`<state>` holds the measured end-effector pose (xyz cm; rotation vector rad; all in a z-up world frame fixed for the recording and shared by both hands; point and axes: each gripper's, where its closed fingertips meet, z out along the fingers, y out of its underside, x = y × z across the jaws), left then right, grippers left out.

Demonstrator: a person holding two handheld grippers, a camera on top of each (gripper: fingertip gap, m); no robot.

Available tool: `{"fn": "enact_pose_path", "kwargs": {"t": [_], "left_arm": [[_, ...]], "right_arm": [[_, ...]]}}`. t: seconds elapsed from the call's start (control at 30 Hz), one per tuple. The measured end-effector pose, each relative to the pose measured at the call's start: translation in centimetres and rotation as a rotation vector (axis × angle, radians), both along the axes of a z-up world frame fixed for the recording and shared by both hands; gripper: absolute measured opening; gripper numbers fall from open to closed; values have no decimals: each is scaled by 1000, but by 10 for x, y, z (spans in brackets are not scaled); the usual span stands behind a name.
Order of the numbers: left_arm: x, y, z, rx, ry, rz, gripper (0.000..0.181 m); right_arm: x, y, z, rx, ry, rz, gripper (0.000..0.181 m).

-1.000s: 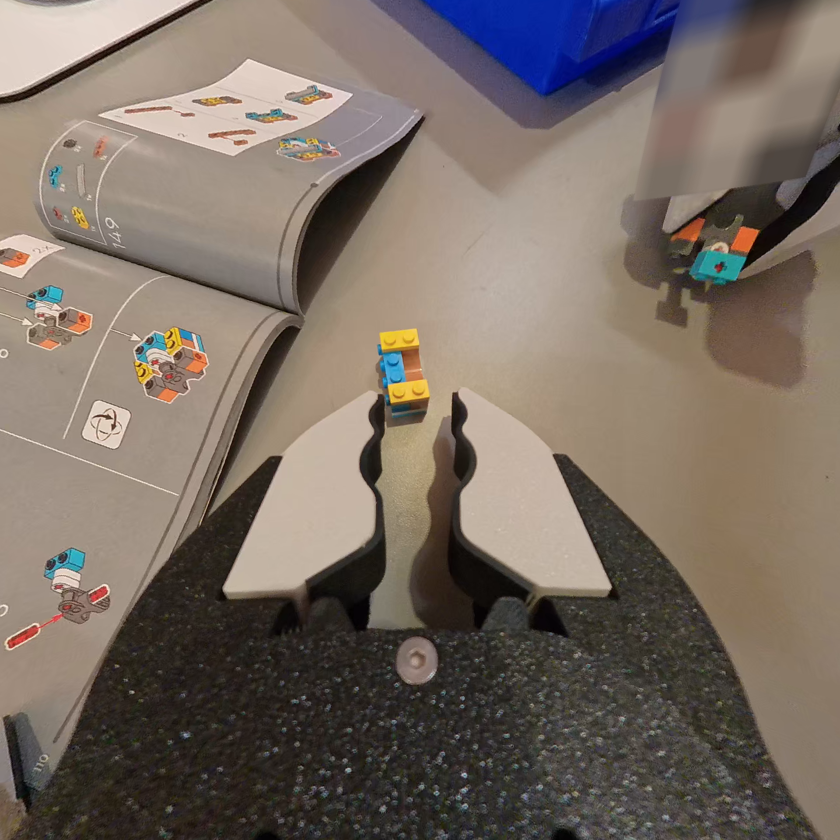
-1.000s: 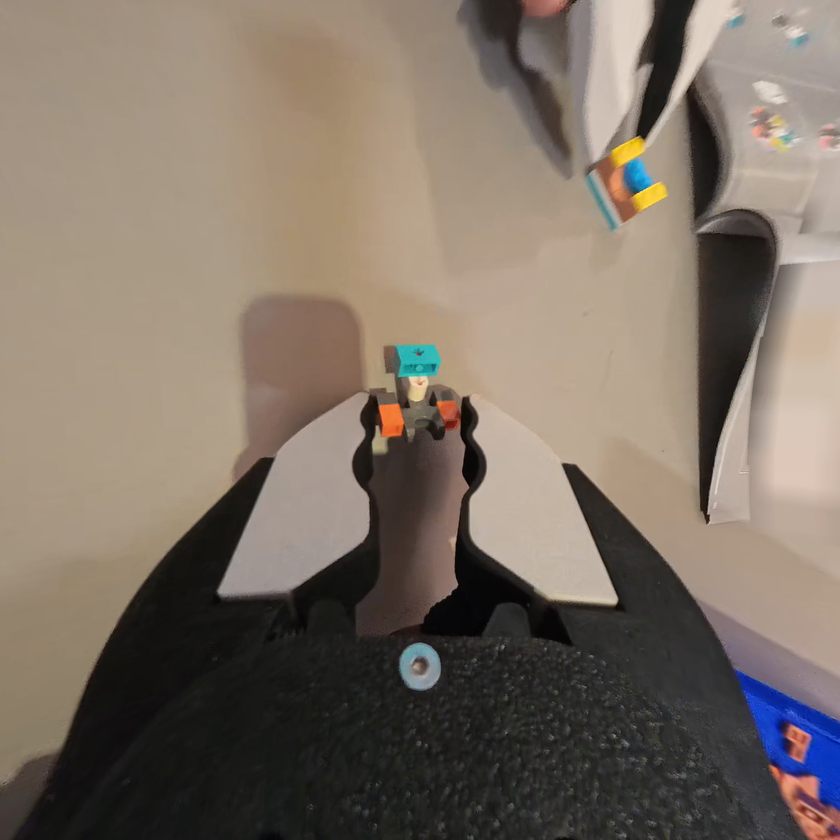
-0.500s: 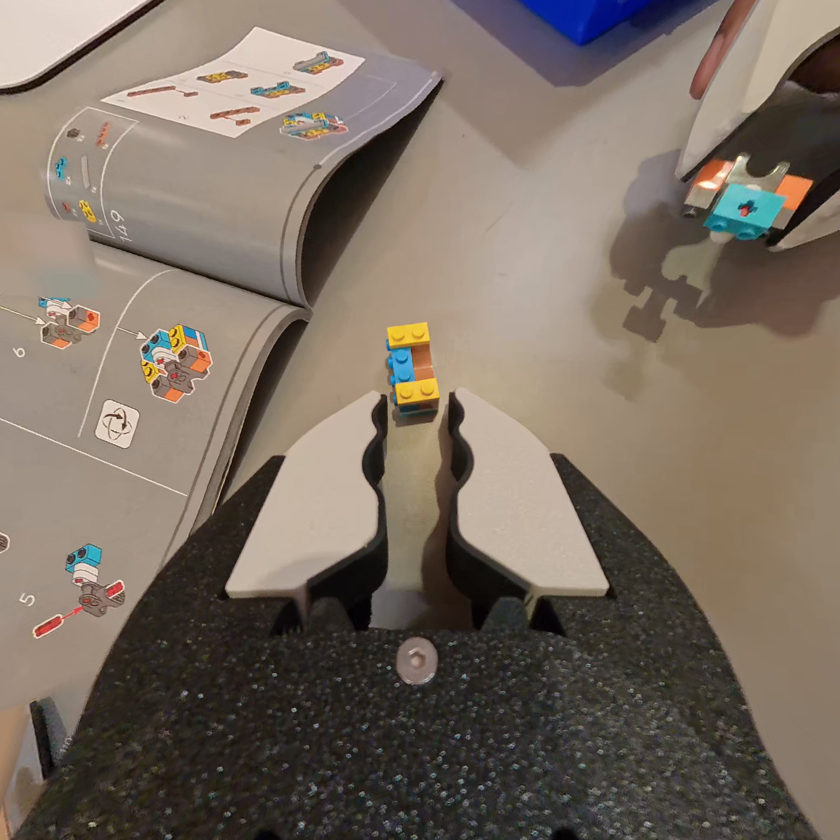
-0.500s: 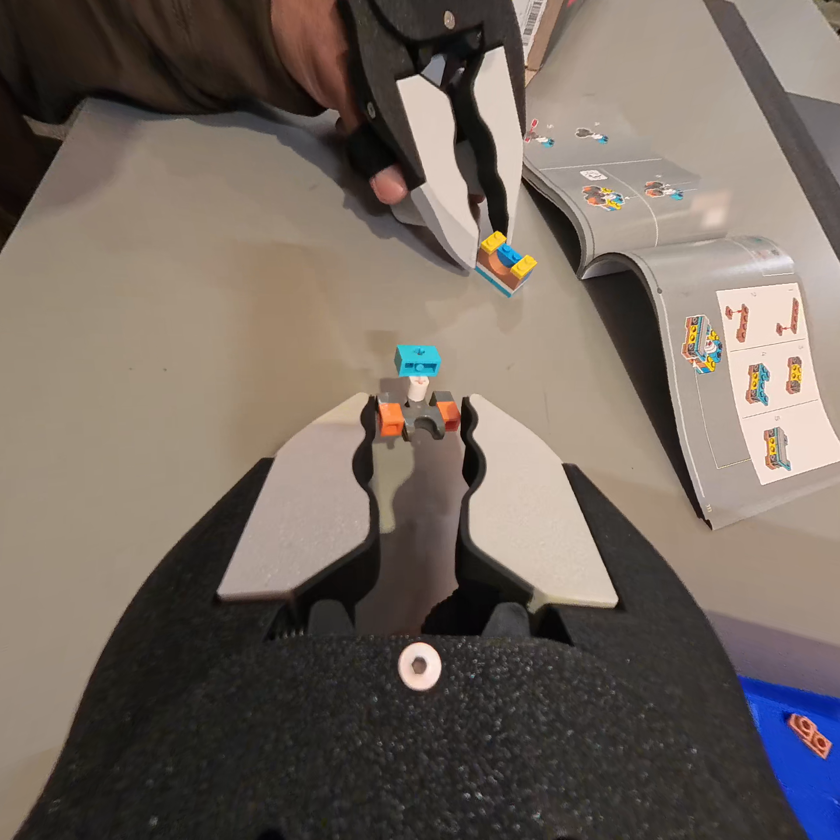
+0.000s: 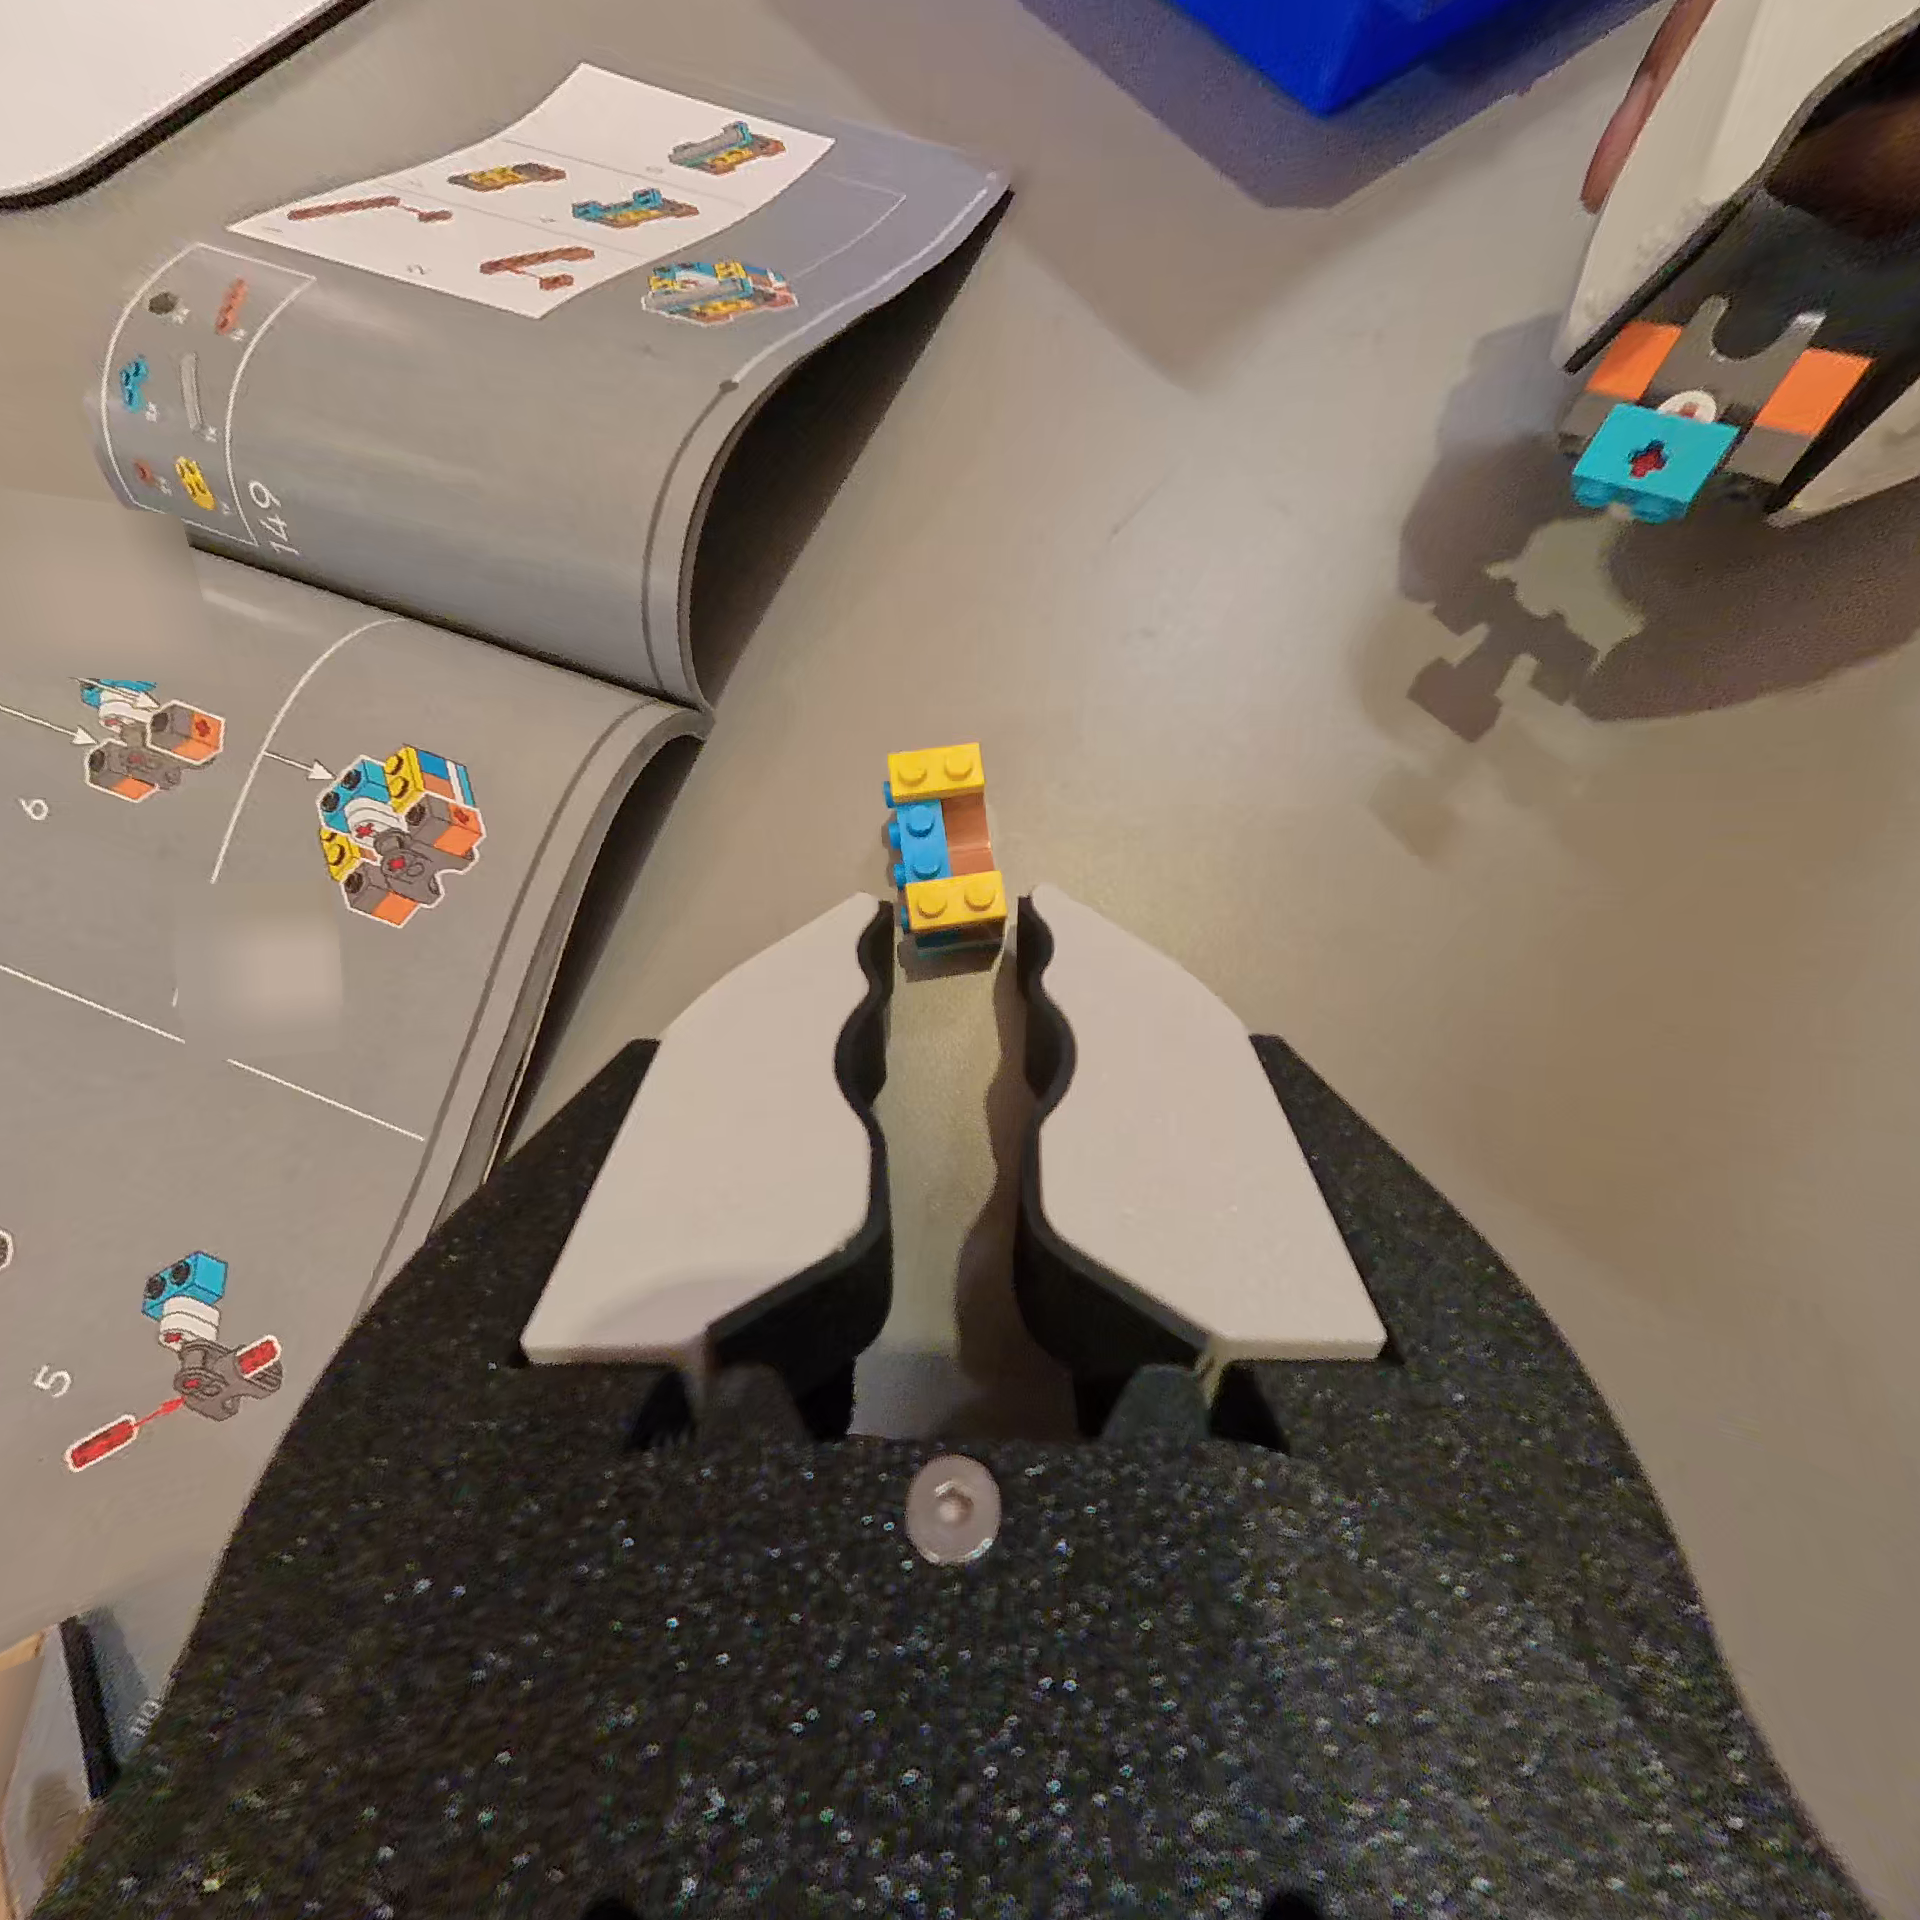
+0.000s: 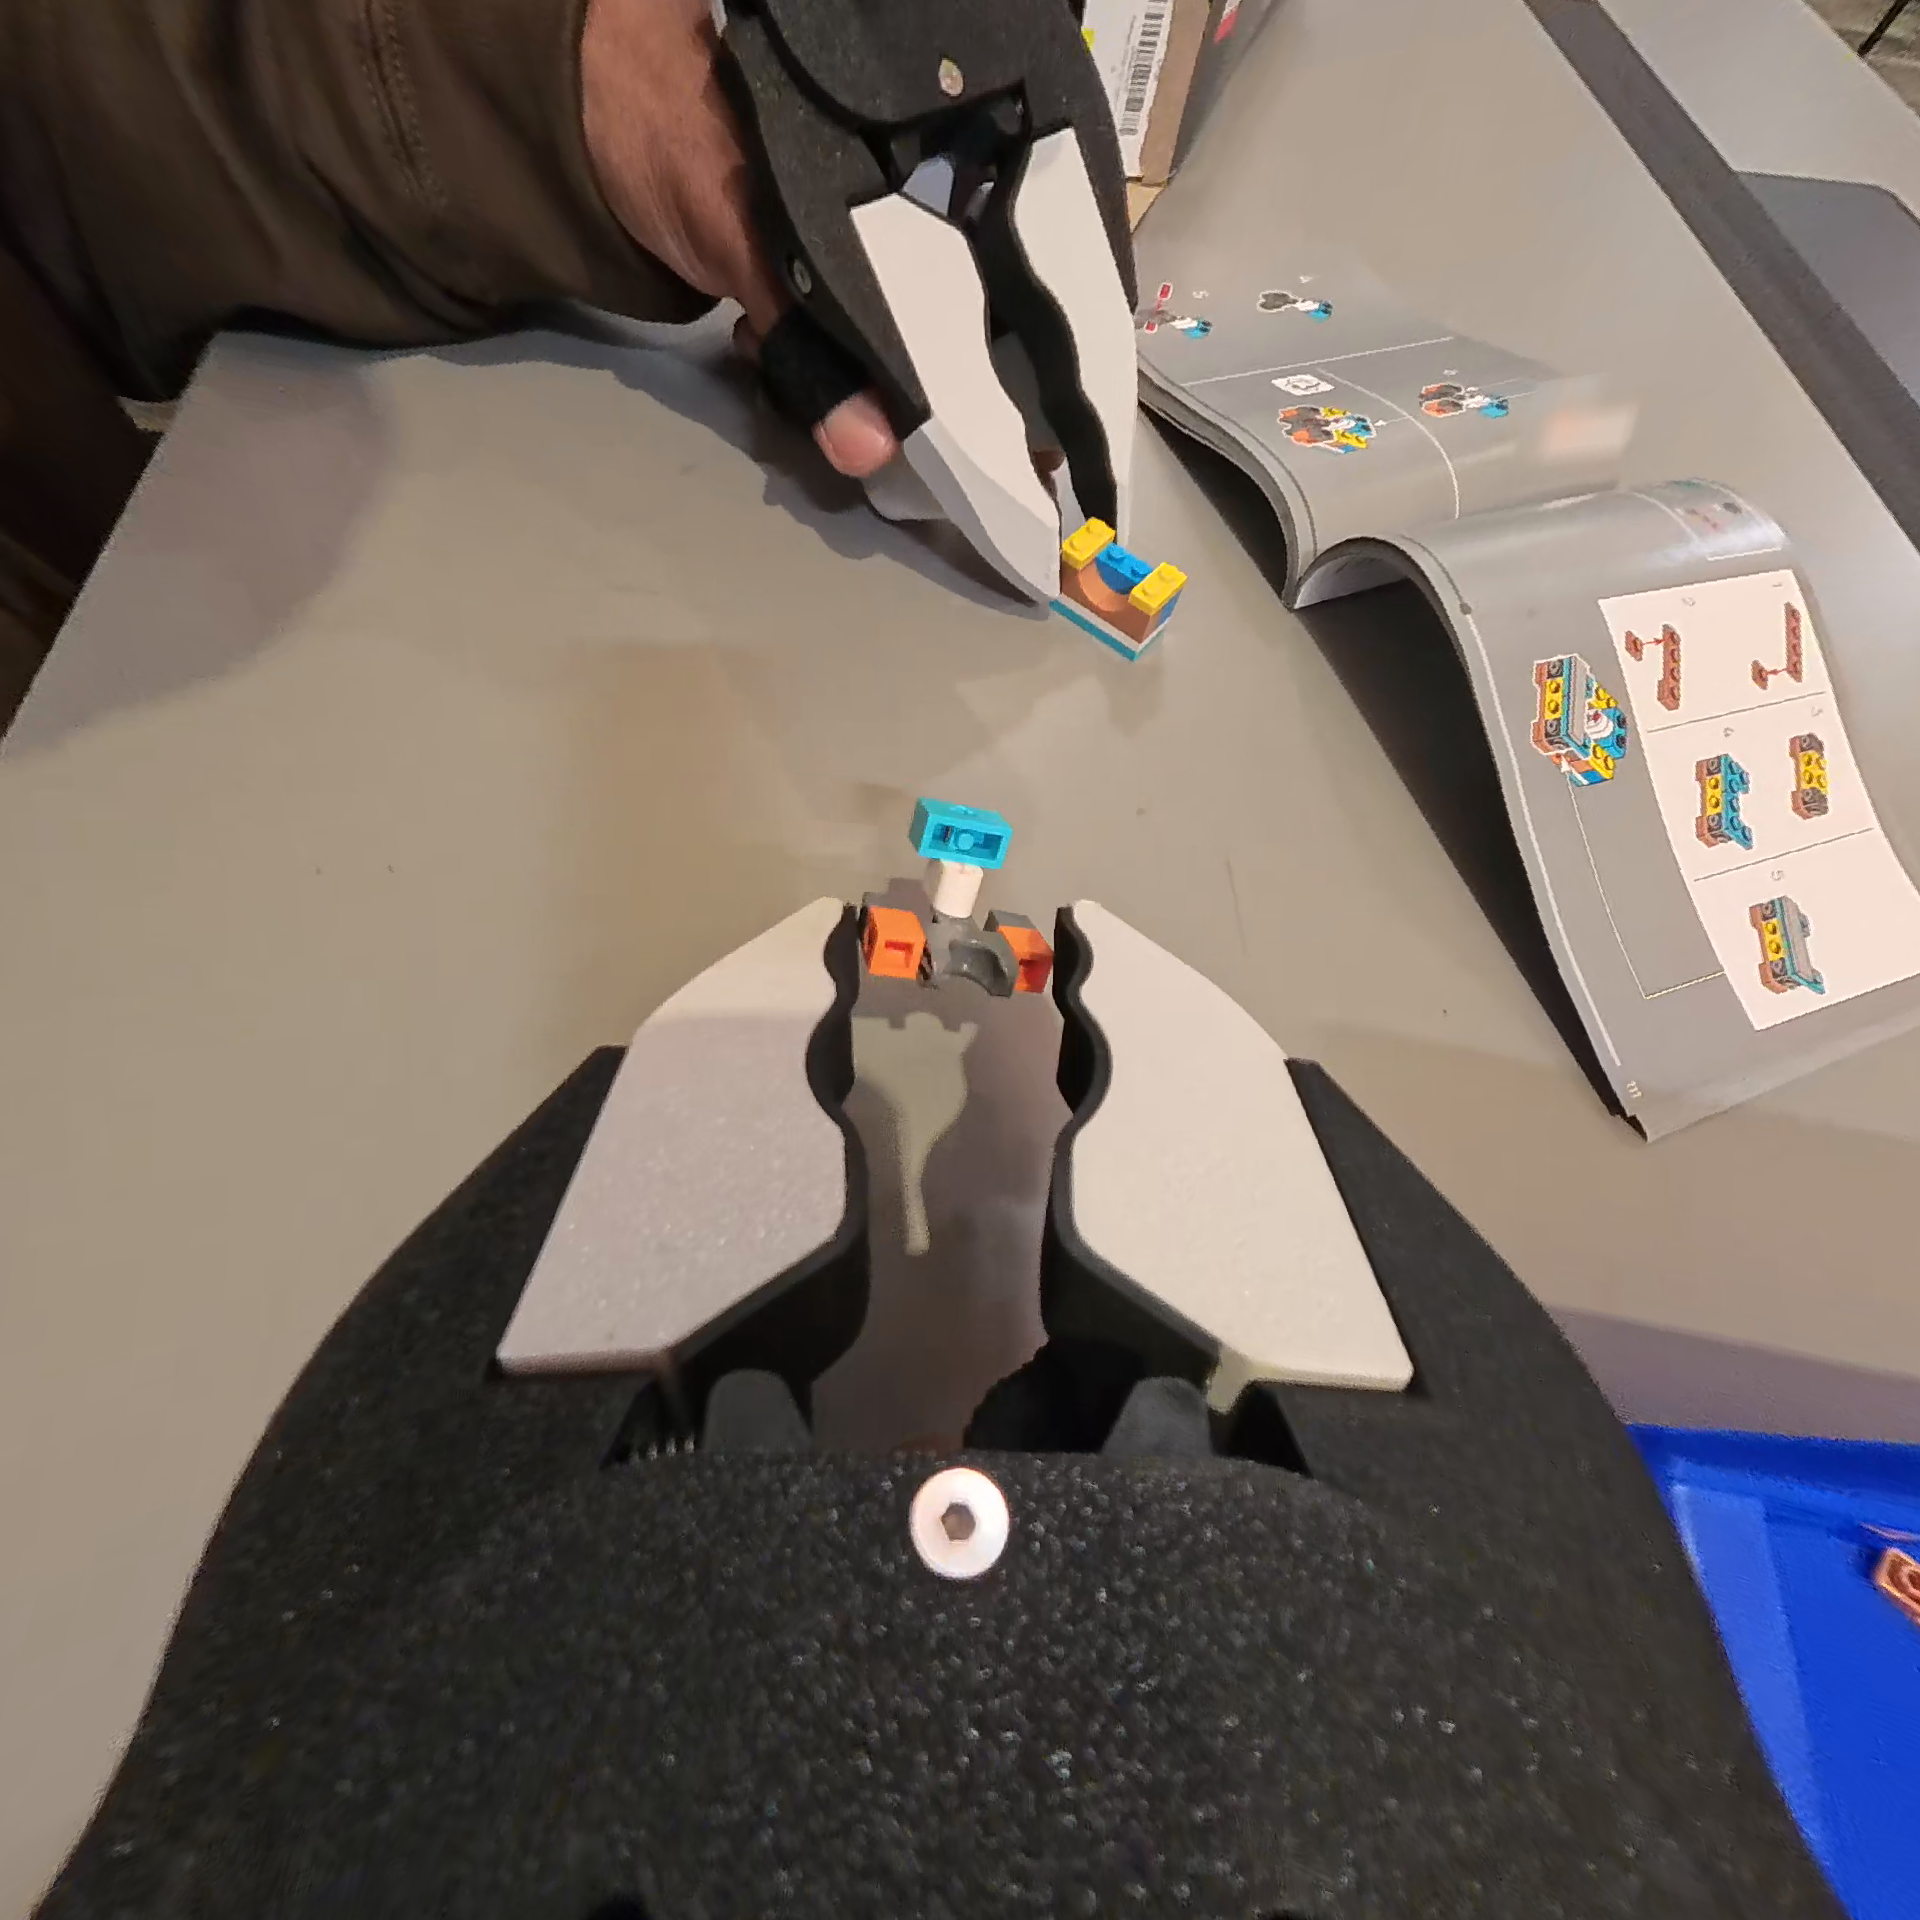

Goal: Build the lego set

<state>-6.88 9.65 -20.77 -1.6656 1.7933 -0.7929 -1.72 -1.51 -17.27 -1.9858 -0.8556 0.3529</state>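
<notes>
My left gripper (image 5: 954, 920) is shut on the near end of a small assembly of yellow, blue and brown bricks (image 5: 943, 836). In the right wrist view that gripper (image 6: 1081, 535) holds the assembly (image 6: 1122, 597) low, at or just above the grey table. My right gripper (image 6: 956, 925) is shut on a second assembly (image 6: 951, 935), a dark grey piece with orange bricks on both sides and a teal brick (image 6: 961, 831) on a white peg. In the left wrist view the right gripper (image 5: 1683, 436) holds it above the table, to the far right of my left gripper.
An open instruction booklet (image 5: 416, 436) lies left of my left gripper; it shows at the right in the right wrist view (image 6: 1558, 675). A blue parts bin (image 5: 1351, 42) stands behind. A white mat (image 5: 94, 83) lies at the far left. A person's hand (image 6: 665, 187) holds the left gripper. The gap from one gripper's tips to the other's is roughly 15 centimeters.
My right gripper has tilted up from looking down at the table and has come nearer to my left gripper. Both keep hold of their assemblies.
</notes>
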Motion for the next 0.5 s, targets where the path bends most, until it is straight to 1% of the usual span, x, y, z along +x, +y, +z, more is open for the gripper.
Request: {"fn": "enact_pose_path", "kwargs": {"t": [0.5], "left_arm": [[1, -1, 0, 19, 1, -6, 19]], "right_arm": [[-3, 1, 1, -6, 36, -5, 36]]}}
